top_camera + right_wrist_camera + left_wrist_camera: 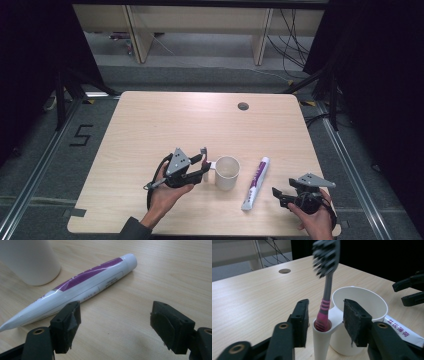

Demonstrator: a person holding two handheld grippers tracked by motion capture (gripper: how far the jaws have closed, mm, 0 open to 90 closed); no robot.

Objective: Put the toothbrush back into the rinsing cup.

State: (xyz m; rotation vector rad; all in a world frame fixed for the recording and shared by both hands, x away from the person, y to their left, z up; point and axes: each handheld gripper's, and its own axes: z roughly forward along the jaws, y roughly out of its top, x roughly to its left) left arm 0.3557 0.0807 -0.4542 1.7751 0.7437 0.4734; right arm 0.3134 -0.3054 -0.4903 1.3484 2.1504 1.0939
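Note:
A white cup [227,172] stands near the table's front, with a narrow side holder [322,340] on its left. A toothbrush [327,290] with a pink-and-grey handle stands upright in that holder, bristles up. My left gripper [325,320] is open, its jaws on either side of the holder and the handle without touching them; from above, the left gripper [204,167] sits just left of the cup. A white and purple toothpaste tube [255,182] lies right of the cup. My right gripper [115,325] is open and empty, just short of the tube [82,287].
The light wooden table [175,120] has a round cable hole [243,106] near its far edge. Beyond the table are grey floor, shelf legs and cables. The right gripper [409,291] appears at the right edge of the left gripper view.

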